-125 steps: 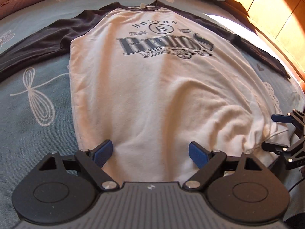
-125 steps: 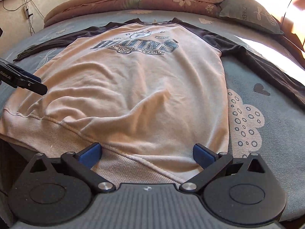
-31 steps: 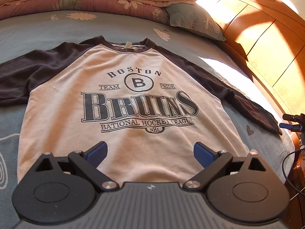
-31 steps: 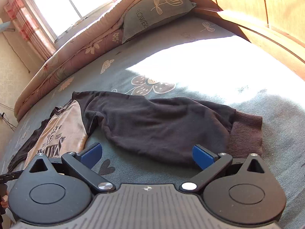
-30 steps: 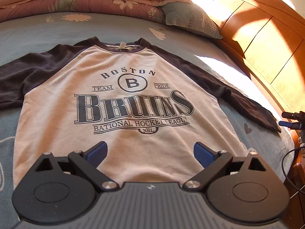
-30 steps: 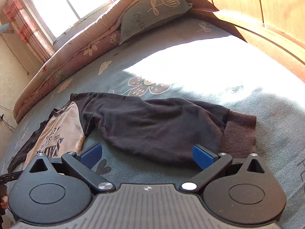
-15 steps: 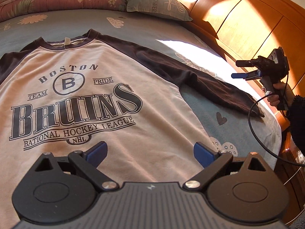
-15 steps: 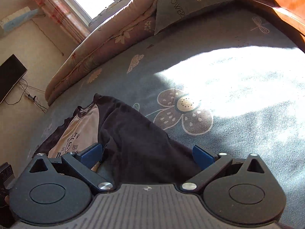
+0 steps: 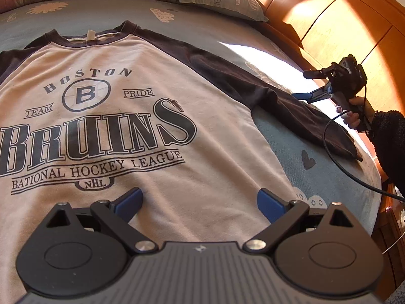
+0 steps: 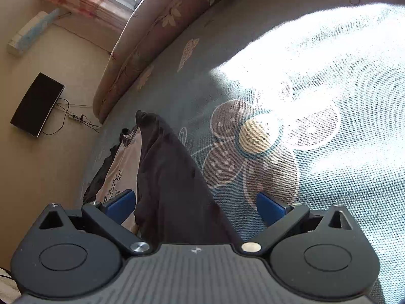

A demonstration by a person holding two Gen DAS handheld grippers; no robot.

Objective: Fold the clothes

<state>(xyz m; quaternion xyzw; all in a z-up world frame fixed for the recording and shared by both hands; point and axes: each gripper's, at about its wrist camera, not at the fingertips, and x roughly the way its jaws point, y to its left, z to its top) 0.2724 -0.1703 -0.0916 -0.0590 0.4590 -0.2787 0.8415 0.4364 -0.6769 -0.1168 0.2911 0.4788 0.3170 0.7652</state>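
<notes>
Your left gripper (image 9: 200,200): matte black linkage arms, blue pads on both fingers (image 9: 129,200), a silver screw at each inner pivot, two round black discs flanking a grey ribbed housing that bears a small pale logo. Your right gripper (image 10: 195,202) is built the same. Seen from the left wrist, the right unit carries a black camera block on top, possibly a lens facing out; glare blurs it. A thin black cable (image 9: 336,162) loops below that block. Your sleeve (image 9: 389,147) beside the block is dark and fuzzy.
</notes>
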